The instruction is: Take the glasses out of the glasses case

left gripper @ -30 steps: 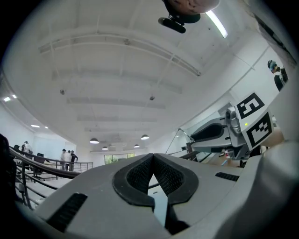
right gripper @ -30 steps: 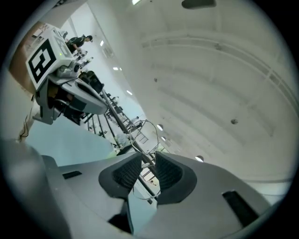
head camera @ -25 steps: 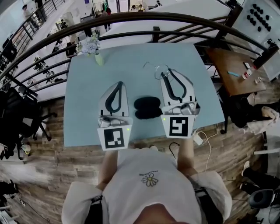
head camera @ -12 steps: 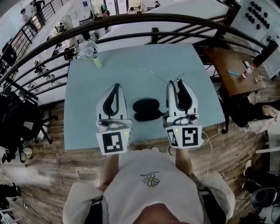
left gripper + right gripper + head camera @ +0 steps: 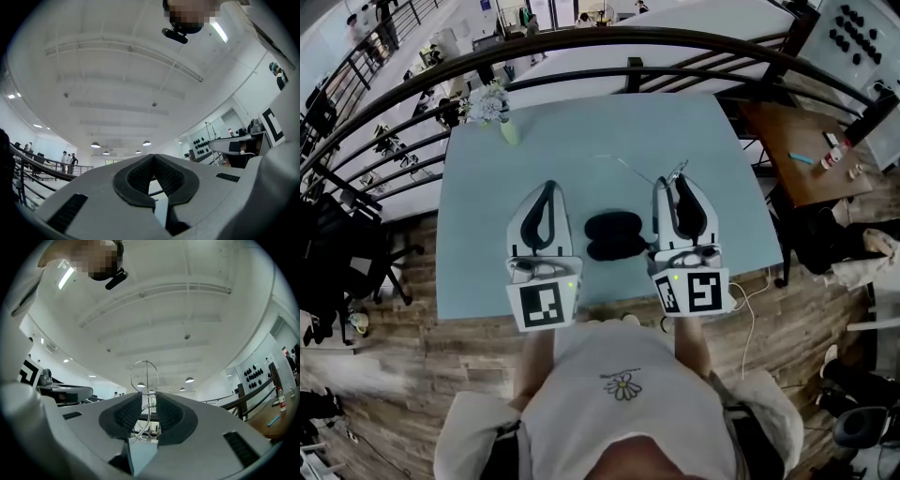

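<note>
Right gripper (image 5: 673,183) — rolled on edge since earlier, pinching glasses (image 5: 147,380) | left gripper (image 5: 546,187) — jaws together, unmoved

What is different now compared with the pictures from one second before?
The right gripper, shut on the glasses, rolled onto its side and drew slightly nearer the person. The left gripper, shut and empty, and the black case on the table stayed put.

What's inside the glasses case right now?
Nothing shows inside the glasses case: it lies dark on the table, too black to read its interior fully. The wire glasses are out, pinched in the right gripper beside it.
</note>
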Tool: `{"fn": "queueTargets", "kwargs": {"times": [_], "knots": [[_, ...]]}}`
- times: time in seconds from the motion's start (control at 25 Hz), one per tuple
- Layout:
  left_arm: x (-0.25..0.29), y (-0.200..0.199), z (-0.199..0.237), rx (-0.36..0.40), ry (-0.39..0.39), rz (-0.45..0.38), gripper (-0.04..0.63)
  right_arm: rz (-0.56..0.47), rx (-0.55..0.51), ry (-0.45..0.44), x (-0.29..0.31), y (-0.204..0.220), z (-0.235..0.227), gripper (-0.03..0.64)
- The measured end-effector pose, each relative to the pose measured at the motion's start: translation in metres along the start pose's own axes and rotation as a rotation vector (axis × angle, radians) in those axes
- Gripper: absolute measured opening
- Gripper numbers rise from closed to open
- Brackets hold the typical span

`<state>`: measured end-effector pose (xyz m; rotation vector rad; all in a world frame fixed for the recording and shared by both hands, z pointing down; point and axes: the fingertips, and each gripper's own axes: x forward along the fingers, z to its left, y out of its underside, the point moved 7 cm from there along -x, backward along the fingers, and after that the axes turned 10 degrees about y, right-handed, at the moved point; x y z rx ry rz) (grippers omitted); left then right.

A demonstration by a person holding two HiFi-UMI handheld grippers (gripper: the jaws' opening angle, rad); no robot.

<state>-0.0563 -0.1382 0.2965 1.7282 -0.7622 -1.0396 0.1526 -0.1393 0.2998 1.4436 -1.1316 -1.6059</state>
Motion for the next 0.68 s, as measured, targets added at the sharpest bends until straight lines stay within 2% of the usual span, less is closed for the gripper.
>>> {"fn": "queueTargets", "kwargs": {"times": [0.48,0.68], "knots": [[0.0,0.0063,0.0027,-0.002,-0.012,0.013,0.015,0.009,-0.028,-0.005,0.0019,0.0048,-0.0009,0.083],[0.0016,0.0078,0.0015,-0.006,-0.011,0.021,0.015,0.028,0.005,-0.034,0.0033,0.0082,-0.0008,0.083]]}}
